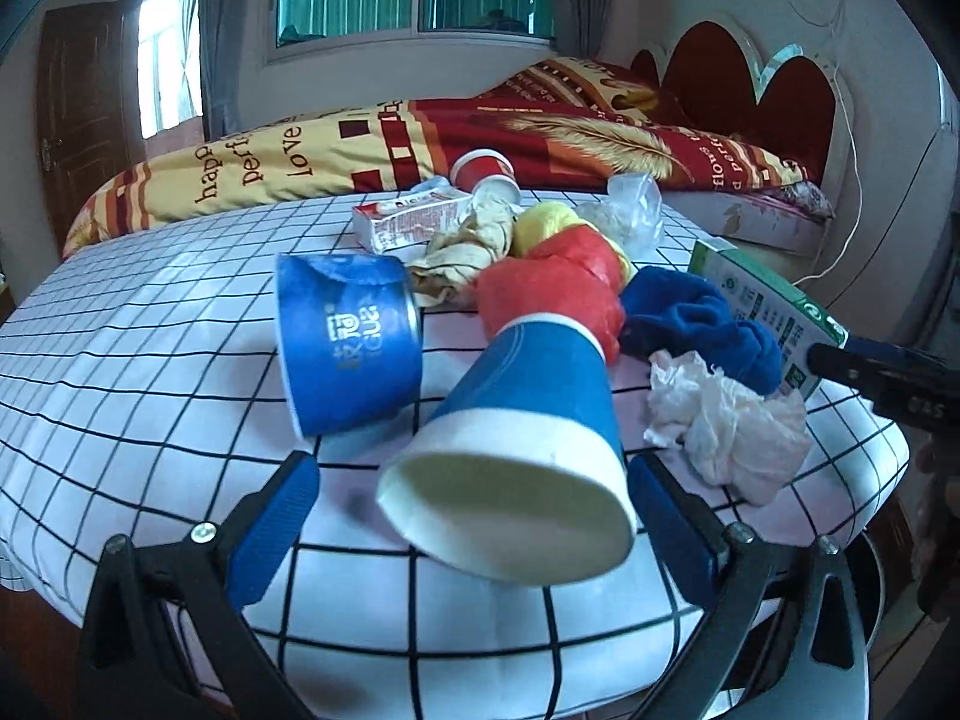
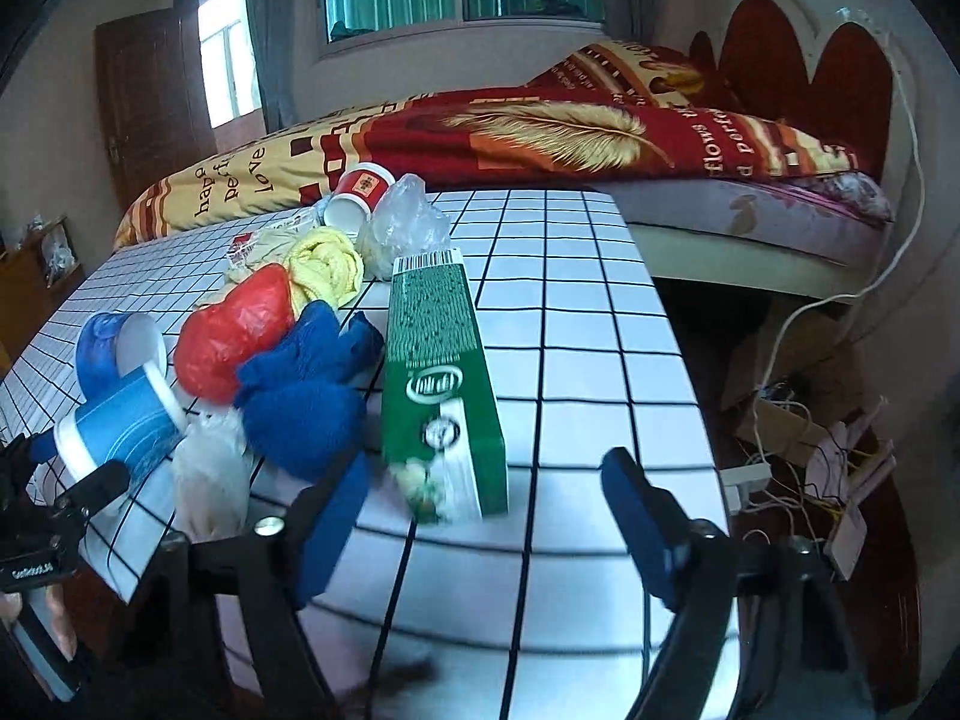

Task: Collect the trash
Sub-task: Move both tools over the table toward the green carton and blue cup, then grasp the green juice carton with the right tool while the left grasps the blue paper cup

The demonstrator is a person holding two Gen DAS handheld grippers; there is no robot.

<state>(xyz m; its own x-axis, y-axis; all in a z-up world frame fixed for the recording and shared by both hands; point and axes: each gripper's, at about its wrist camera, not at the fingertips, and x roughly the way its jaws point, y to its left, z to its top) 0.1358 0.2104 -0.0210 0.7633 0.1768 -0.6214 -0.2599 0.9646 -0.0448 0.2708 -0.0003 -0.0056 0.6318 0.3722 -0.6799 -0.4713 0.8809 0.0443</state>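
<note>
Bare tablecloth [image 2: 588,324] right of green carton [image 2: 438,372]; clutter left

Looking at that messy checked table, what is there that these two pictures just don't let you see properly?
- Green box: near end blurred in the right wrist view; in the left wrist view, cut off behind the right gripper.
- Blue paper cup: inside hidden, only its base faces the left camera.
- Red-and-white box: print too small; crumpled brown paper covers one end.
- Bin for the trash: none in either view.

Green carton [image 2: 441,384] near end blurred; toothpaste box [image 1: 408,219] partly hidden.
</note>
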